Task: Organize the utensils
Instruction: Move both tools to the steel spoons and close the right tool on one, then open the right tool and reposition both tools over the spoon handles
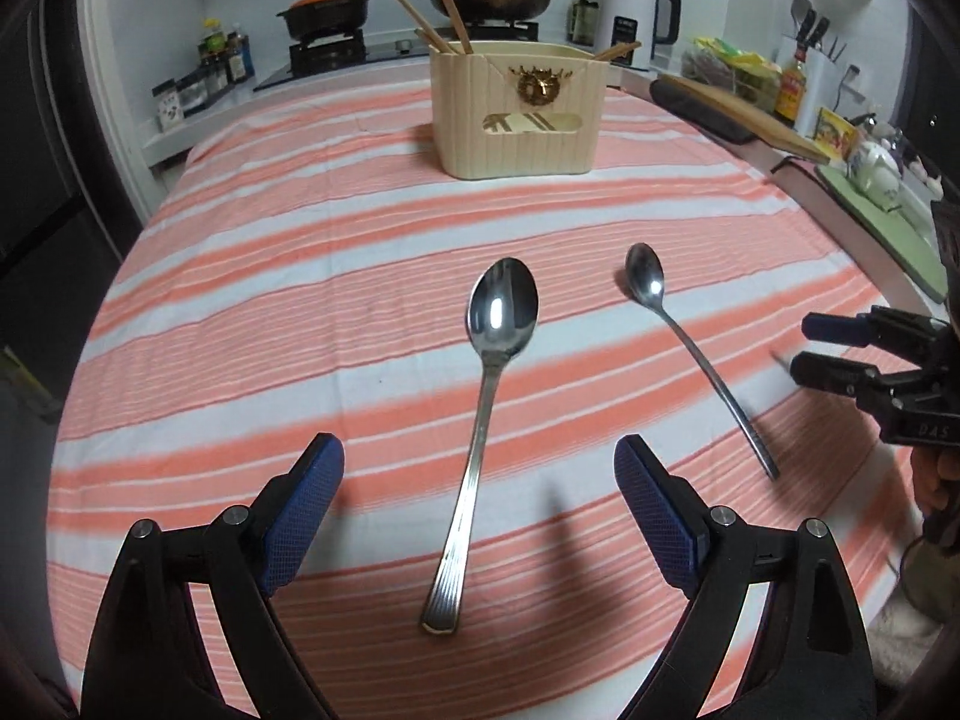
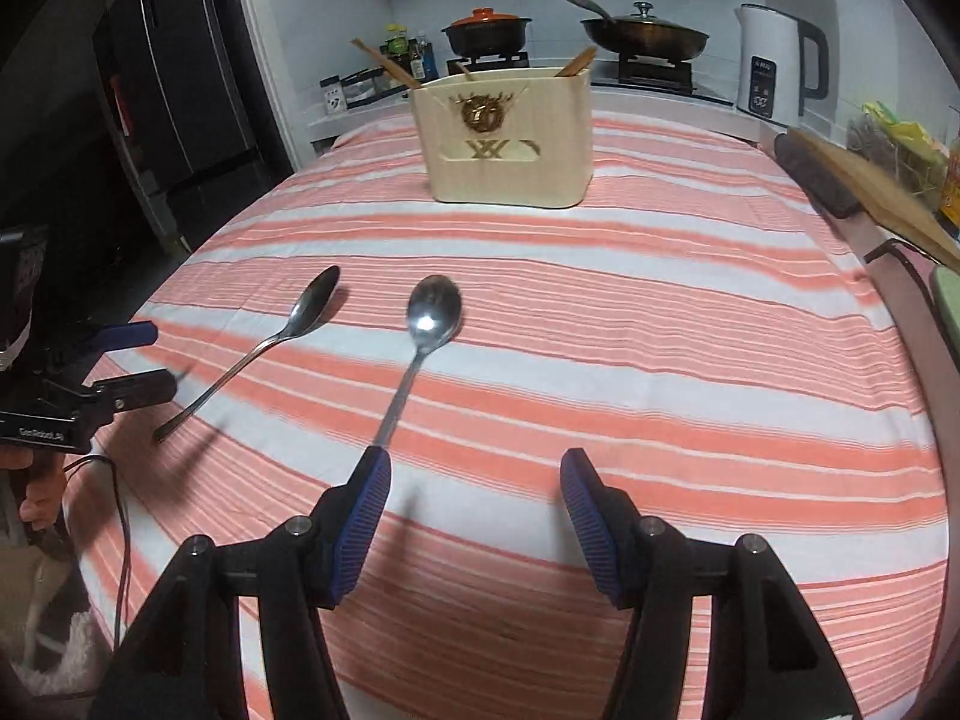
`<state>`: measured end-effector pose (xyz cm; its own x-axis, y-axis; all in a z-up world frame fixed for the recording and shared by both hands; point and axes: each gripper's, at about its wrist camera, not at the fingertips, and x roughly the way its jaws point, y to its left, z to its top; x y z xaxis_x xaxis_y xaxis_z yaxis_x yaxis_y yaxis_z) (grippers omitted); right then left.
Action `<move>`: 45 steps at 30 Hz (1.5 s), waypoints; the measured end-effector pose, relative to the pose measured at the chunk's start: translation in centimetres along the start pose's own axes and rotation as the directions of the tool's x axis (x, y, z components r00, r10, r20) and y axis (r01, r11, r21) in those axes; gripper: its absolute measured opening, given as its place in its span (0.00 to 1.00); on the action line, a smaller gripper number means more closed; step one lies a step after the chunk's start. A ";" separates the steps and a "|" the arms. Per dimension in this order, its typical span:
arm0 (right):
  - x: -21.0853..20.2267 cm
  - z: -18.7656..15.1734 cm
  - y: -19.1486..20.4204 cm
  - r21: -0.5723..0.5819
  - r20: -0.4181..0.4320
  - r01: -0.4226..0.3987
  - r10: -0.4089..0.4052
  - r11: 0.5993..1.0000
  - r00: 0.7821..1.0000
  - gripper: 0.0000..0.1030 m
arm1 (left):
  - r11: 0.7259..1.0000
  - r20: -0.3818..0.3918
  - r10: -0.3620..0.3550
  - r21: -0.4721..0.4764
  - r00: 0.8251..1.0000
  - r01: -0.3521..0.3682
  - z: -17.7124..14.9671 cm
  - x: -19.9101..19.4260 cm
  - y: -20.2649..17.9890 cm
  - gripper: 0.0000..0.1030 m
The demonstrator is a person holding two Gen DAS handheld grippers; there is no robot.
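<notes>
While elsewhere unseen, fridge point(image 2: 174, 78) right-wrist-only

Two spoons are lying side by side on the table point(image 1: 240, 252), the larger spoon point(image 1: 480, 414) at nine o'clock of the slimmer spoon point(image 1: 690, 348); the utensil holder point(image 1: 519, 111) is standing beyond them at twelve o'clock, chopsticks point(image 1: 432, 18) sticking up inside.

A worktop point(image 1: 252, 276) under an orange-and-white striped cloth runs to a white-walled kitchen, with a stove point(image 1: 327, 54) carrying two pans beyond its far edge, a white kettle point(image 2: 774, 66) at the far right corner, and a dark fridge point(image 2: 174, 78) at the left.
</notes>
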<state>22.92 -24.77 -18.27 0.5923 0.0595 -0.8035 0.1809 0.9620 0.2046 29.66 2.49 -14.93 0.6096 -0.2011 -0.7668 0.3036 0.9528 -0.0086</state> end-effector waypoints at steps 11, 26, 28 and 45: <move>6.6 1.7 4.6 -0.118 -0.101 0.084 -0.096 0.990 0.990 0.44 | 0.998 -0.056 0.050 0.049 0.997 -0.047 -0.1 3.1 -1.0 0.90; 3.2 -0.5 -3.0 -0.050 -0.091 0.299 -0.302 0.953 0.949 0.07 | 0.999 -0.173 -0.039 0.030 0.984 0.044 -3.0 3.1 -1.0 0.68; 2.4 -1.0 -4.4 -0.030 -0.093 0.321 -0.322 0.947 0.942 0.07 | 0.997 -0.175 -0.074 0.020 0.982 0.079 -3.3 2.7 -1.7 0.68; 1.0 -1.5 -6.7 0.038 -0.081 0.237 -0.233 0.971 0.969 0.55 | 0.985 -0.090 -0.086 -0.158 0.992 0.071 -0.5 3.2 0.1 0.90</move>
<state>21.14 -30.71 -21.28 0.4685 -0.1453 -0.8714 0.3453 0.9380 0.0293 31.29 2.07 -17.74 0.5126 -0.2605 -0.8182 0.2265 0.9602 -0.1638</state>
